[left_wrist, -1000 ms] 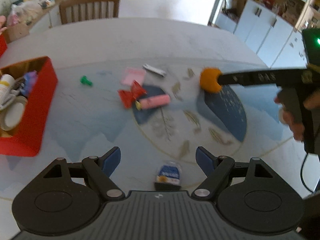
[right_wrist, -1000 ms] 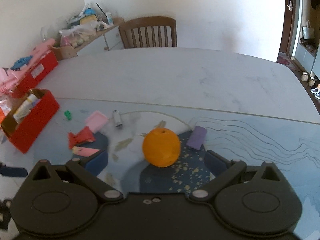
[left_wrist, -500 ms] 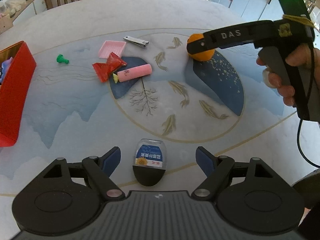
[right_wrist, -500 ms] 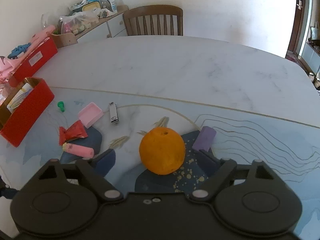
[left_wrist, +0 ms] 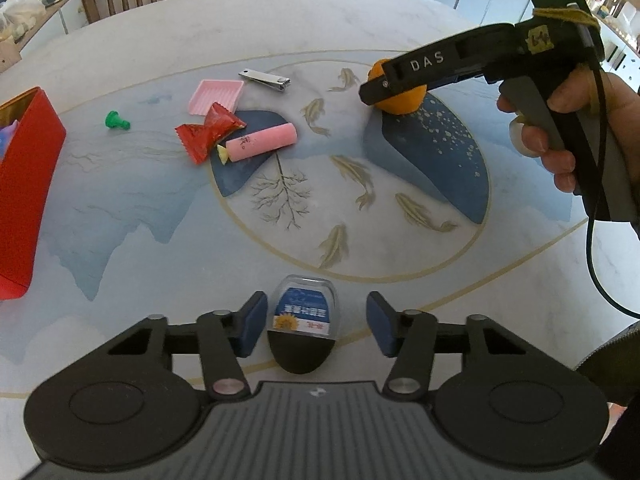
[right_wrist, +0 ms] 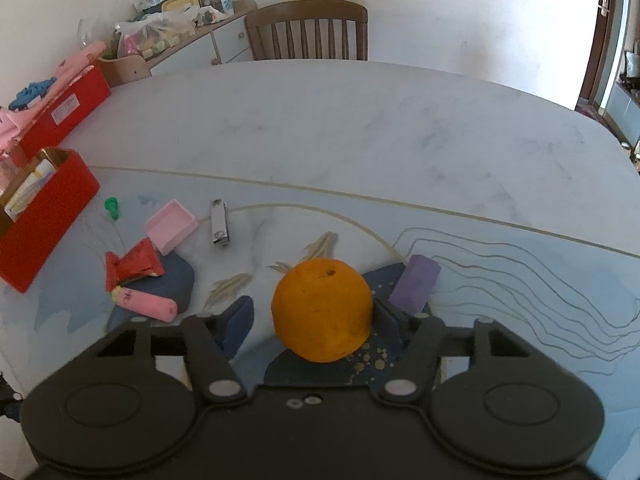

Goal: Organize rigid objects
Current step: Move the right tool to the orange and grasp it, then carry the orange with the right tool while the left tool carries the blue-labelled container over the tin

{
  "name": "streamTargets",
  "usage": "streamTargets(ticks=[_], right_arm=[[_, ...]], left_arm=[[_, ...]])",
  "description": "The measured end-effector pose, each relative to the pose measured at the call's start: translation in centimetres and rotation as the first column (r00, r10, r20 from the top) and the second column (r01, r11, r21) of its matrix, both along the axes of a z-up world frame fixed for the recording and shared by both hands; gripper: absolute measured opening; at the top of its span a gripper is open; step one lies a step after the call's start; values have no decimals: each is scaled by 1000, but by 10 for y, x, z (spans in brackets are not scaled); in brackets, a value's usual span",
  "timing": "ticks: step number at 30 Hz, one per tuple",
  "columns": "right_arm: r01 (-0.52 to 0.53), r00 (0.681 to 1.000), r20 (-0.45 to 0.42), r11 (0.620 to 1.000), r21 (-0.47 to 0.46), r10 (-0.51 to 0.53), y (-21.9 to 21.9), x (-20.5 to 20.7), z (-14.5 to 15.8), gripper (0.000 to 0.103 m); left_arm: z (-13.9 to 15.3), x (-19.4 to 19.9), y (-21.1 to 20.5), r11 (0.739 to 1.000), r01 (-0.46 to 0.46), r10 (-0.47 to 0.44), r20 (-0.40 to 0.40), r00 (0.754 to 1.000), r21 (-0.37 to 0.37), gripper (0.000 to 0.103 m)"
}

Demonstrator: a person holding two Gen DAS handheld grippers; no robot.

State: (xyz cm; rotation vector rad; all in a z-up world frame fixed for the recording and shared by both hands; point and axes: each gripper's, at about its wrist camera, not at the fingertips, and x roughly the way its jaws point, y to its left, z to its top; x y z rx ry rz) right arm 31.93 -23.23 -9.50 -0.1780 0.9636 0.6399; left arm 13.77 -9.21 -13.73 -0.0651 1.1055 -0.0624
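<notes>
Nearest me, the left gripper [left_wrist: 314, 326] is closing its jaws around a small dental floss case [left_wrist: 305, 320] lying on the table [left_wrist: 280, 32], both pads still clear of its sides. Beyond the case, the right gripper [right_wrist: 312, 320] is closing on an orange [right_wrist: 322, 310]; its right pad looks to touch the fruit, the left stands off. Left of the orange lie a pink tube [left_wrist: 260, 143], a red wrapper [left_wrist: 208, 130], a pink tray [left_wrist: 217, 96], nail clippers [left_wrist: 265, 81], a green pawn [left_wrist: 116, 121] and a red box [left_wrist: 28, 184], with a purple block [right_wrist: 415, 282] just behind the orange.
</notes>
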Motion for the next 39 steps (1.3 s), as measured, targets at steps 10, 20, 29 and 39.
streamTargets(ticks=[10, 20, 29, 39], right_arm=[[1, 1000, 17, 999, -35, 0, 0, -3, -1, 53], [-34, 999, -26, 999, 9, 34, -4, -29, 14, 53], [-123, 992, -35, 990, 67, 125, 7, -65, 44, 53], [-197, 980, -6, 975, 107, 199, 40, -92, 72, 53]], left_arm=[[1, -3, 1, 999, -21, 21, 14, 1000, 27, 38], [8, -8, 29, 992, -129, 130, 44, 991, -8, 38], [24, -16, 62, 968, -246, 249, 96, 964, -41, 38], [53, -20, 109, 943, -324, 332, 176, 927, -72, 38]])
